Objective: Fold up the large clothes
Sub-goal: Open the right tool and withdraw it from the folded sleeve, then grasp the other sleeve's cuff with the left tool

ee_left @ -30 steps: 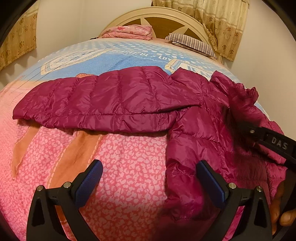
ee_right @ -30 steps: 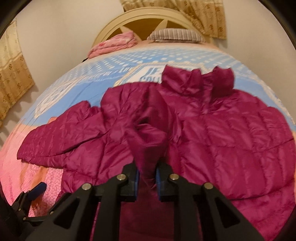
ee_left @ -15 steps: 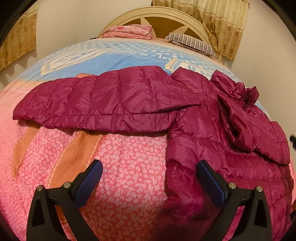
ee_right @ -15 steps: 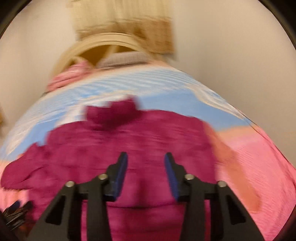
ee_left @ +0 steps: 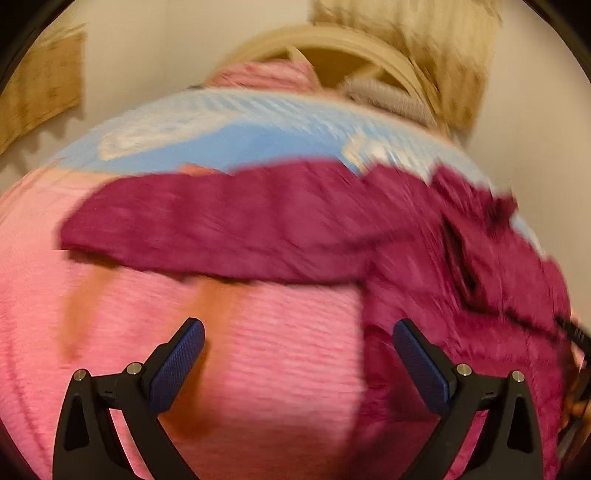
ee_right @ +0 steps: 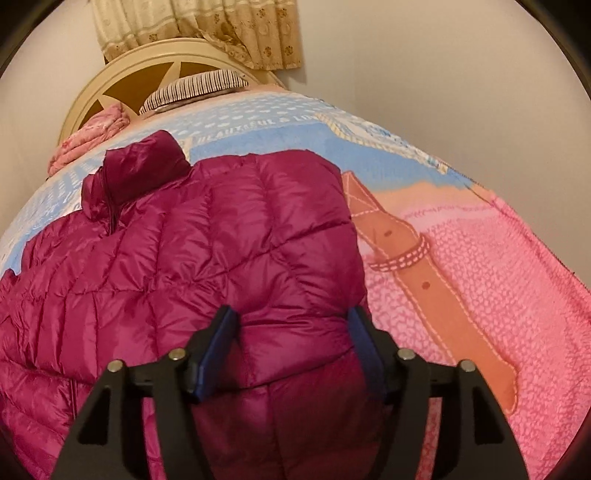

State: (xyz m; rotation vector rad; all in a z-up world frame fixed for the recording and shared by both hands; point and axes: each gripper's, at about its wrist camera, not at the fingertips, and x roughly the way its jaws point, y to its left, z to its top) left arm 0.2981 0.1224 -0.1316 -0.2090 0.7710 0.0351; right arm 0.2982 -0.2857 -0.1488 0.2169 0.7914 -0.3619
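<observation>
A magenta quilted puffer jacket (ee_right: 207, 258) lies on the bed, collar toward the headboard, its right side folded over the body. In the left wrist view the jacket (ee_left: 332, 229) is blurred, with one sleeve stretched out to the left. My right gripper (ee_right: 293, 343) is open, its blue pads either side of the jacket's folded lower edge, holding nothing. My left gripper (ee_left: 297, 354) is open and empty above the pink bedspread, the jacket's hem by its right finger.
The bed has a pink and blue printed bedspread (ee_right: 461, 258). A striped pillow (ee_right: 195, 86) and a folded pink blanket (ee_right: 88, 140) lie by the cream headboard (ee_right: 122, 70). Curtains (ee_right: 207, 29) hang behind it. Walls stand close on both sides.
My right gripper let go of the fold of jacket, opened and swung right over the folded side. The left gripper's view has begun moving and is blurred; it stays open.
</observation>
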